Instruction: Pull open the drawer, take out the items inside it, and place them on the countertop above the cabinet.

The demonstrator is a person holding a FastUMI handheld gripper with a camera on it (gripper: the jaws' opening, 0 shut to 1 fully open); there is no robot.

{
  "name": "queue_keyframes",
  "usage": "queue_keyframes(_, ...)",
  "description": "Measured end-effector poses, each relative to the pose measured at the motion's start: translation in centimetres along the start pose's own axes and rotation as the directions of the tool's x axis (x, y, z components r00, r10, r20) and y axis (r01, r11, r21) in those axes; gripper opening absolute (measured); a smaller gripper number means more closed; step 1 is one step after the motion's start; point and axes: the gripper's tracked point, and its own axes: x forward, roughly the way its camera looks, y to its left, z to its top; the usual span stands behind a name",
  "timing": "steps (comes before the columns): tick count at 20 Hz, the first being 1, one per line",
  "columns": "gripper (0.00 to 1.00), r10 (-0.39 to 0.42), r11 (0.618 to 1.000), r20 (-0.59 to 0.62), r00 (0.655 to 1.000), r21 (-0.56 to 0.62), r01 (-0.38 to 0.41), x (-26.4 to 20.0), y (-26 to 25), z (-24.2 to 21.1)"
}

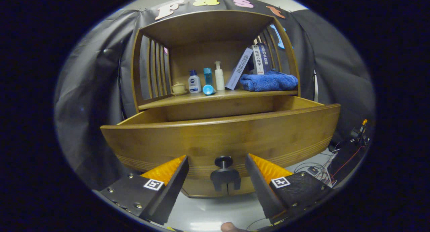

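The wooden cabinet's drawer [221, 134] stands pulled out towards me; its inside is hidden behind the tall front panel. A dark round knob [223, 161] sticks out of the drawer front low down, right between my fingers. My gripper [216, 165] is open, one finger on each side of the knob with a gap to it. Above the drawer runs the countertop [188, 99], which carries a small cream cup [178, 88], a white-and-blue bottle [194, 82], a light blue bottle [208, 77] with a blue cap [208, 89] lying before it, a white pump bottle [219, 76], leaning books [252, 64] and a folded blue towel [268, 81].
Slatted wooden sides [153, 71] and a top board enclose the countertop space. Cables and a small device [359, 134] lie on the floor right of the cabinet. A fingertip [230, 227] shows below the gripper.
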Motion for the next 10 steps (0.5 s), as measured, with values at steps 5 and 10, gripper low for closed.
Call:
queue_keyframes(5, 0.99, 0.001, 1.000, 0.059, 0.998, -0.010, -0.001, 0.6, 0.3, 0.5)
queue_keyframes(10, 0.98, 0.032, 0.999, 0.132, 0.991, -0.021, -0.029, 2.0, -0.3, 1.8)
